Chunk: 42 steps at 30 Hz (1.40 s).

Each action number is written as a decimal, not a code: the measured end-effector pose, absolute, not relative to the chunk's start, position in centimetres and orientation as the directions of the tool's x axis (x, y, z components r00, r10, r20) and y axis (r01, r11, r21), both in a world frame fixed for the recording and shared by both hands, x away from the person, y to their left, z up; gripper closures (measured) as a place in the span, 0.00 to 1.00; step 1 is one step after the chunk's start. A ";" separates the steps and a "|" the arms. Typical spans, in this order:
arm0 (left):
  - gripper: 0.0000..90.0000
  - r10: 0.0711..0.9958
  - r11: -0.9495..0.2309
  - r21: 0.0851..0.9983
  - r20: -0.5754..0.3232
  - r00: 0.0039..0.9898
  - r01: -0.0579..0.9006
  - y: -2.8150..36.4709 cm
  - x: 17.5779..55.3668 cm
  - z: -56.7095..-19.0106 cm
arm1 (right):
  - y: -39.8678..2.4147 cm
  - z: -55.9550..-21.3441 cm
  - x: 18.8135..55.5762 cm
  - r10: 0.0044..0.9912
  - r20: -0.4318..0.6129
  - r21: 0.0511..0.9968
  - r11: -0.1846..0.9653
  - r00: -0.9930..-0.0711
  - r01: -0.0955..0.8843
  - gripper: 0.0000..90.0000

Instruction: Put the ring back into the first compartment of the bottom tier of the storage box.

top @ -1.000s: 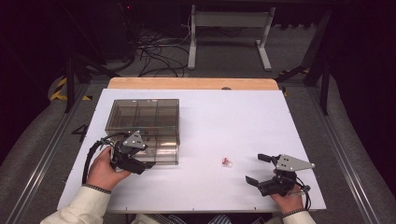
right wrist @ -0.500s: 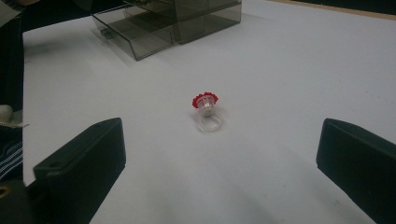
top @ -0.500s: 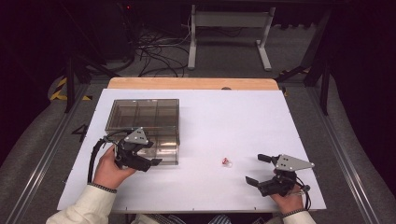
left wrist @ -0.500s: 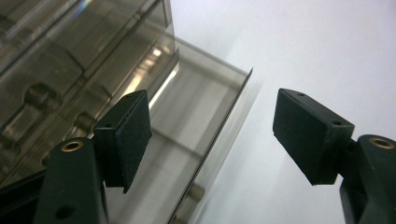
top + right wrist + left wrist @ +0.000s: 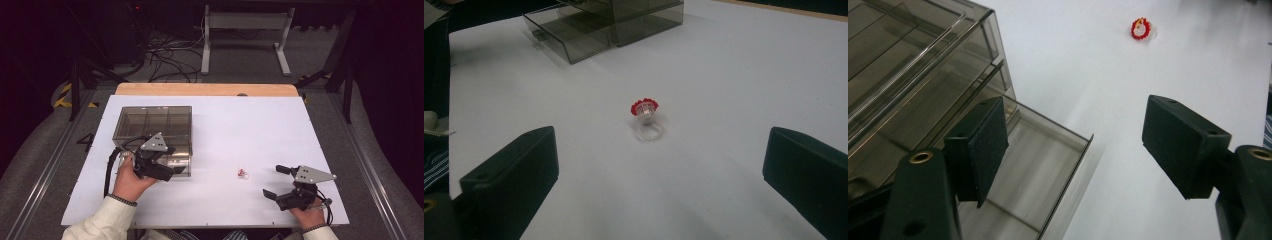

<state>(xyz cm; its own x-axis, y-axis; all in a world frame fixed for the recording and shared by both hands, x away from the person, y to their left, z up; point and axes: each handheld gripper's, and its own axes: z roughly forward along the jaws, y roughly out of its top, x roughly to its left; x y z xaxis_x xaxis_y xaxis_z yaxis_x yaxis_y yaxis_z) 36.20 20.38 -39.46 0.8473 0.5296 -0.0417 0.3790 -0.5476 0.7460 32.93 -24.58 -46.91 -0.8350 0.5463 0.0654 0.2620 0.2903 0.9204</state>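
The drawer point(image 5: 1048, 165) is out, both grippers, left point(image 5: 170, 159) and right point(image 5: 274, 181), gape empty, the left's jaws just widening, and the ring point(image 5: 645, 116) is yet to be stowed.

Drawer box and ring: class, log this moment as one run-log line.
left gripper: open, at pulled-out drawer | right gripper: open, facing ring | ring: on table, untouched
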 end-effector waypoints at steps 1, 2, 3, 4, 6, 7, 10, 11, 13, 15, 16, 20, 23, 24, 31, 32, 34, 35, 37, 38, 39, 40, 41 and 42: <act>0.28 0.530 -0.545 0.748 -0.043 0.847 0.379 20.2 36.2 -39.5 | -24.6 -46.9 32.9 0.547 0.066 0.920 0.290 -0.835 0.263 0.02; 0.29 0.528 -0.545 0.748 -0.046 0.848 0.379 20.0 36.3 -39.5 | -24.6 -46.9 32.9 0.547 0.067 0.920 0.290 -0.835 0.263 0.02; 0.28 0.527 -0.542 0.753 -0.042 0.849 0.373 19.8 36.3 -39.5 | -24.6 -46.9 32.9 0.547 0.066 0.920 0.290 -0.835 0.263 0.02; 0.28 0.525 -0.537 0.756 -0.049 0.850 0.375 19.6 36.3 -39.6 | -24.6 -46.9 32.9 0.546 0.065 0.920 0.291 -0.835 0.262 0.02; 0.28 0.519 -0.533 0.763 -0.047 0.854 0.366 19.1 36.3 -39.6 | -24.6 -46.9 32.9 0.545 0.064 0.920 0.291 -0.836 0.261 0.02; 0.28 0.517 -0.531 0.766 -0.045 0.855 0.362 18.9 36.3 -39.7 | -24.6 -46.9 32.9 0.545 0.065 0.920 0.291 -0.836 0.261 0.02; 0.29 0.513 -0.530 0.771 -0.041 0.857 0.354 18.1 36.4 -39.8 | -24.6 -46.9 32.9 0.545 0.065 0.920 0.291 -0.836 0.261 0.02; 0.29 0.510 -0.528 0.774 -0.041 0.859 0.350 17.8 36.5 -39.8 | -24.6 -46.9 32.9 0.545 0.064 0.920 0.291 -0.836 0.261 0.02; 0.29 0.503 -0.524 0.780 -0.041 0.863 0.342 17.2 36.5 -39.8 | -24.6 -46.9 32.9 0.544 0.065 0.921 0.291 -0.836 0.260 0.02; 0.30 0.497 -0.523 0.785 -0.037 0.867 0.333 16.7 36.5 -39.8 | -24.6 -46.9 32.9 0.544 0.065 0.921 0.291 -0.837 0.260 0.02; 0.30 0.493 -0.522 0.786 -0.040 0.869 0.332 16.4 36.5 -39.8 | -24.6 -46.9 32.9 0.544 0.065 0.921 0.291 -0.837 0.260 0.02; 0.30 0.478 -0.525 0.790 -0.034 0.878 0.316 15.2 36.5 -40.0 | -24.6 -46.9 32.9 0.543 0.065 0.921 0.290 -0.837 0.260 0.02; 0.30 0.469 -0.526 0.792 -0.034 0.883 0.309 14.4 36.6 -40.0 | -24.6 -46.9 32.9 0.543 0.066 0.921 0.289 -0.837 0.261 0.02; 0.30 0.467 -0.522 0.796 -0.035 0.884 0.308 14.2 36.6 -40.1 | -24.6 -46.9 32.9 0.543 0.066 0.921 0.289 -0.837 0.261 0.02; 0.30 0.452 -0.528 0.798 -0.026 0.892 0.291 12.9 36.8 -40.3 | -24.6 -46.9 32.9 0.543 0.067 0.921 0.288 -0.837 0.261 0.02; 0.30 0.450 -0.527 0.799 -0.029 0.892 0.292 12.7 36.8 -40.3 | -24.6 -46.9 32.9 0.542 0.067 0.921 0.289 -0.837 0.260 0.02; 0.30 0.449 -0.526 0.800 -0.028 0.893 0.289 12.4 36.9 -40.3 | -24.6 -46.9 32.9 0.542 0.067 0.921 0.289 -0.838 0.260 0.02; 0.30 0.447 -0.523 0.801 -0.033 0.894 0.291 12.3 36.9 -40.4 | -24.6 -46.9 32.9 0.542 0.067 0.921 0.289 -0.838 0.260 0.02; 0.30 0.449 -0.521 0.803 -0.031 0.893 0.290 11.8 37.0 -40.6 | -24.6 -46.9 32.9 0.542 0.068 0.921 0.288 -0.838 0.261 0.02; 0.30 0.452 -0.533 0.797 -0.016 0.892 0.284 11.4 37.0 -40.7 | -24.6 -46.9 32.9 0.542 0.068 0.921 0.288 -0.838 0.261 0.02; 0.30 0.453 -0.543 0.791 -0.006 0.892 0.281 11.0 37.0 -40.9 | -24.6 -46.9 32.9 0.542 0.067 0.921 0.289 -0.838 0.261 0.02; 0.30 0.445 -0.547 0.790 -0.004 0.895 0.276 10.6 37.0 -41.1 | -24.6 -46.9 32.9 0.542 0.067 0.921 0.290 -0.838 0.261 0.02; 0.30 0.440 -0.548 0.789 -0.008 0.898 0.276 10.3 37.1 -41.2 | -24.6 -46.9 32.9 0.541 0.066 0.921 0.290 -0.838 0.260 0.02; 0.30 0.439 -0.549 0.790 -0.006 0.899 0.273 10.0 37.2 -41.4 | -24.6 -46.9 32.9 0.541 0.066 0.921 0.290 -0.839 0.259 0.02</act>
<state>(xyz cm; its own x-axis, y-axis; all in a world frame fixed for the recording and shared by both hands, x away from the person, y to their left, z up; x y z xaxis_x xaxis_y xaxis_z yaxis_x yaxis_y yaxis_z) 37.15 9.99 -41.39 0.8985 0.4389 -0.0060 0.2735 -0.5491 0.7898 32.93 -24.61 -46.92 -0.8386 0.5408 0.0659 0.2592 0.2897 0.9214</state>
